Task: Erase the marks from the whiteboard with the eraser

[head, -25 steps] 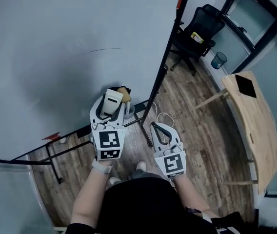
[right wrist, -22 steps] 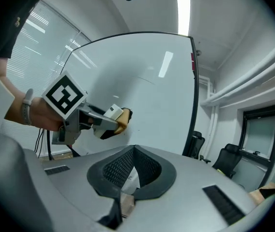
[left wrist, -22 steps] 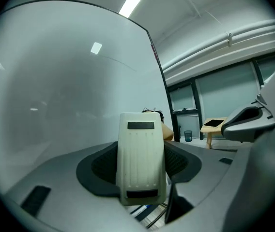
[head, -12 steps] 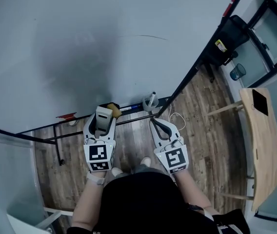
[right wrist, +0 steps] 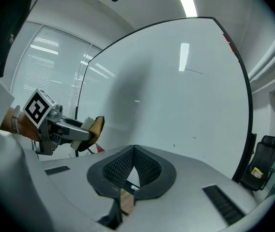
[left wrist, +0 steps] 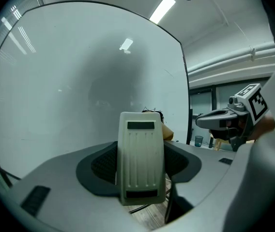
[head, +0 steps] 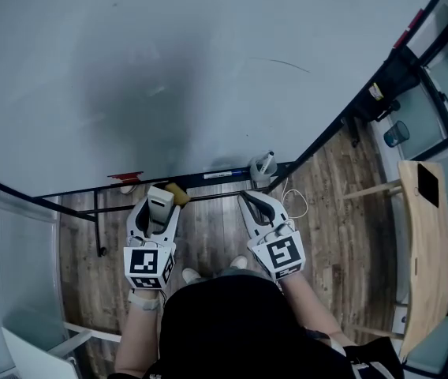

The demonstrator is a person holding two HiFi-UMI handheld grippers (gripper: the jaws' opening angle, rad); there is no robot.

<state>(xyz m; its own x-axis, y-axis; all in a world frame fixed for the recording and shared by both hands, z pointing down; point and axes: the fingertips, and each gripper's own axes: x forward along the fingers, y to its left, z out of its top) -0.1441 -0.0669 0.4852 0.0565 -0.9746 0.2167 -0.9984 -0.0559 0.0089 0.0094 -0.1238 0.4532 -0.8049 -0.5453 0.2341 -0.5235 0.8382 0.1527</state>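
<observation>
The whiteboard (head: 208,61) fills the top of the head view, with a thin dark stroke (head: 281,63) at its upper right and a grey smudge near its middle. My left gripper (head: 161,201) is shut on the eraser (head: 159,205), a cream plastic block with tan felt. It is held low, by the board's bottom rail and off the surface. In the left gripper view the eraser (left wrist: 141,149) stands upright between the jaws, facing the board (left wrist: 79,81). My right gripper (head: 249,201) is shut and empty, its pads meeting (right wrist: 134,151). The stroke (right wrist: 193,71) also shows in the right gripper view.
A blue marker (head: 225,174) and a small grey holder (head: 262,165) sit on the board's tray. A red tag (head: 125,177) hangs at the rail. A wooden table (head: 425,243), a black chair (head: 390,81) and a blue bin (head: 396,133) stand to the right. Board stand legs (head: 99,227) cross the wood floor.
The head view has shifted, so the board's stroke now lies further right. Both grippers sit lower and further from the board. The left one still holds the eraser.
</observation>
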